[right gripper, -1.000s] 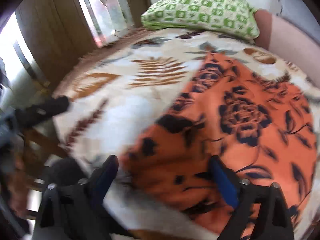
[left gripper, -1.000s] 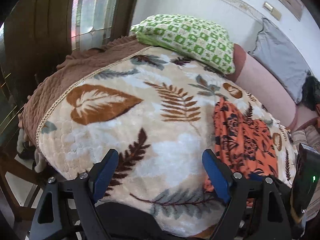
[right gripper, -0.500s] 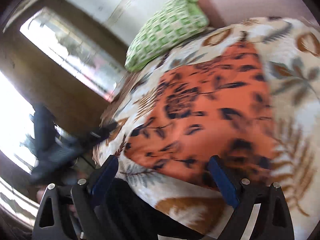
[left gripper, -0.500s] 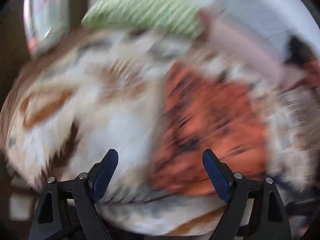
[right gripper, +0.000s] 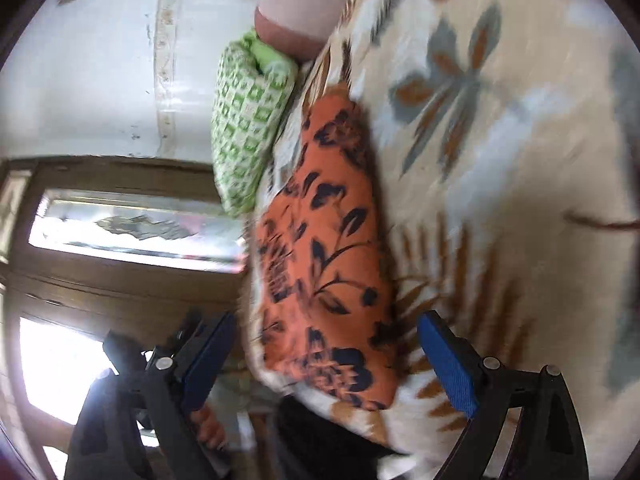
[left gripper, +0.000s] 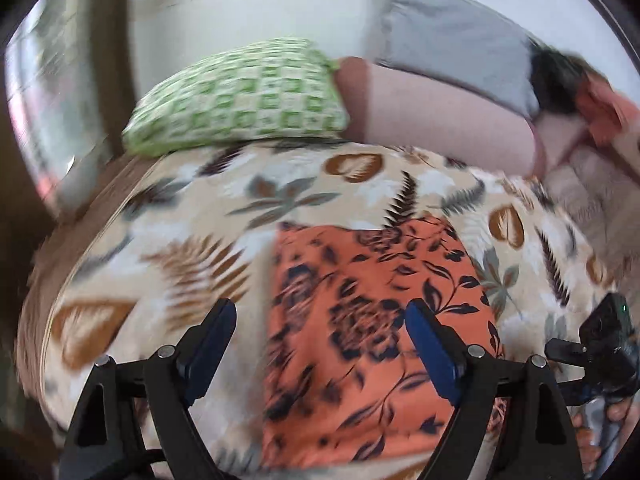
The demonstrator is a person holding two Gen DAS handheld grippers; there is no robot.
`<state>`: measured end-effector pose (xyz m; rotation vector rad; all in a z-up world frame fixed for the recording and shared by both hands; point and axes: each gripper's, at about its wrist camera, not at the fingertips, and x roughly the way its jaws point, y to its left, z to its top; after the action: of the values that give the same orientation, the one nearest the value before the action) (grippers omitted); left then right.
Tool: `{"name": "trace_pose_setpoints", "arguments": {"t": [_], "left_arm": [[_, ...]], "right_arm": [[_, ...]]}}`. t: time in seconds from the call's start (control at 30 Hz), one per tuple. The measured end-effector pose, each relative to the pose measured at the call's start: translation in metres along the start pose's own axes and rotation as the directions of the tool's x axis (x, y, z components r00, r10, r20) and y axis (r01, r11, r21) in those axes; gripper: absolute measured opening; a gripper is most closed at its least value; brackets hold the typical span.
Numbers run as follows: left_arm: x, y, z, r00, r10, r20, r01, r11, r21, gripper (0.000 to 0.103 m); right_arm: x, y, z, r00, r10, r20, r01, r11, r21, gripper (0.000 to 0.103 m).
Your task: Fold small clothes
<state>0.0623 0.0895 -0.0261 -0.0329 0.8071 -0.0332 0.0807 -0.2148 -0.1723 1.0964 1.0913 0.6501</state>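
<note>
An orange garment with a dark floral print (left gripper: 360,320) lies spread flat on a cream leaf-patterned blanket (left gripper: 180,248) near the bed's front edge. My left gripper (left gripper: 320,336) hovers above the garment's left half, jaws wide, nothing between them. In the right wrist view the picture is rolled sideways: the same garment (right gripper: 320,264) runs up the middle, and my right gripper (right gripper: 324,356) stands open over its near end, touching nothing. The right gripper's body (left gripper: 608,348) shows at the lower right of the left wrist view, in a hand.
A green checked pillow (left gripper: 240,96) lies at the head of the bed, beside a pink bolster (left gripper: 436,120) and a grey cushion (left gripper: 452,44). A wooden-framed window (right gripper: 120,224) and a white wall (right gripper: 100,80) stand past the bed's edge. More clothes (left gripper: 580,92) are heaped at the far right.
The left gripper has swung right, bringing the orange garment between its fingers. The right gripper has rolled strongly, tipping its view sideways, and slid toward the garment's edge. Both stayed open.
</note>
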Motion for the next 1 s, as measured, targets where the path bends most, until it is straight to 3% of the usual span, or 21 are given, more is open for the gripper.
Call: {"name": "trace_pose_setpoints", "arguments": {"t": [0.07, 0.13, 0.17, 0.2, 0.23, 0.27, 0.33, 0.4, 0.43, 0.5, 0.57, 0.63, 0.73, 0.8, 0.83, 0.87, 0.93, 1.0], "left_arm": [[0.030, -0.009, -0.001, 0.998, 0.027, -0.060, -0.024, 0.999, 0.043, 0.087], [0.071, -0.005, -0.014, 0.972, 0.140, -0.188, -0.131, 0.990, 0.059, 0.087], [0.089, 0.001, -0.026, 0.956, 0.153, -0.251, -0.147, 0.988, 0.043, 0.088], [0.093, 0.006, -0.034, 0.958, 0.130, -0.256, -0.133, 0.991, 0.006, 0.089], [0.091, 0.013, -0.039, 0.967, 0.103, -0.234, -0.116, 0.992, -0.041, 0.090], [0.090, 0.017, -0.041, 0.970, 0.084, -0.227, -0.102, 0.993, -0.067, 0.090], [0.088, 0.018, -0.042, 0.972, 0.071, -0.226, -0.090, 0.993, -0.074, 0.091], [0.090, 0.016, -0.041, 0.969, 0.069, -0.236, -0.087, 0.994, -0.068, 0.093], [0.089, 0.016, -0.042, 0.969, 0.066, -0.236, -0.085, 0.994, -0.071, 0.093], [0.087, 0.020, -0.042, 0.970, 0.051, -0.237, -0.073, 0.994, -0.083, 0.093], [0.085, 0.020, -0.044, 0.972, 0.045, -0.232, -0.065, 0.994, -0.082, 0.093], [0.094, 0.020, -0.043, 0.972, 0.044, -0.232, -0.065, 0.994, -0.085, 0.093], [0.096, 0.022, -0.044, 0.972, 0.035, -0.233, -0.058, 0.994, -0.094, 0.094], [0.097, 0.023, -0.044, 0.972, 0.028, -0.233, -0.053, 0.994, -0.101, 0.094], [0.097, 0.024, -0.044, 0.972, 0.028, -0.232, -0.052, 0.994, -0.100, 0.094], [0.097, 0.025, -0.045, 0.973, 0.028, -0.230, -0.052, 0.994, -0.100, 0.094], [0.097, 0.026, -0.046, 0.974, 0.017, -0.225, -0.041, 0.994, -0.104, 0.095], [0.100, 0.027, -0.047, 0.975, 0.013, -0.221, -0.038, 0.994, -0.106, 0.098]], "right_arm": [[0.015, -0.009, 0.004, 0.999, -0.008, -0.041, 0.010, 0.999, 0.051, 0.094], [0.032, -0.015, 0.003, 0.996, -0.032, -0.078, 0.039, 0.996, 0.082, 0.094], [0.038, -0.011, 0.002, 0.995, -0.032, -0.097, 0.038, 0.998, 0.058, 0.088], [0.043, -0.007, 0.001, 0.993, -0.028, -0.111, 0.032, 0.999, 0.042, 0.075], [0.047, 0.000, -0.003, 0.990, -0.028, -0.136, 0.032, 0.999, 0.025, 0.037], [0.044, 0.005, -0.005, 0.992, -0.035, -0.118, 0.037, 0.999, 0.007, 0.024], [0.039, 0.009, -0.005, 0.991, -0.099, -0.090, 0.097, 0.995, -0.029, 0.023], [0.047, -0.017, -0.004, 0.976, -0.188, -0.109, 0.191, 0.981, 0.015, 0.023], [0.047, -0.028, -0.005, 0.980, -0.162, -0.111, 0.169, 0.984, 0.058, 0.024], [0.039, -0.016, -0.005, 0.987, -0.126, -0.098, 0.131, 0.990, 0.044, 0.040], [0.023, 0.002, 0.001, 0.994, -0.101, -0.048, 0.100, 0.995, -0.004, 0.090], [0.009, 0.018, 0.019, 0.996, -0.092, 0.021, 0.093, 0.994, -0.053, 0.095], [0.023, 0.013, 0.048, 0.996, -0.088, 0.008, 0.088, 0.996, -0.025, 0.095], [0.047, 0.004, 0.060, 0.995, -0.092, -0.046, 0.091, 0.996, -0.012, 0.093], [0.055, 0.002, 0.061, 0.995, -0.084, -0.062, 0.084, 0.996, -0.004, 0.072], [0.059, 0.001, 0.059, 0.993, -0.089, -0.075, 0.089, 0.996, 0.002, 0.032], [0.056, 0.022, 0.054, 0.991, -0.128, -0.031, 0.125, 0.987, -0.101, 0.031], [0.058, 0.015, 0.054, 0.983, -0.182, -0.013, 0.179, 0.978, -0.103, 0.030]]}}
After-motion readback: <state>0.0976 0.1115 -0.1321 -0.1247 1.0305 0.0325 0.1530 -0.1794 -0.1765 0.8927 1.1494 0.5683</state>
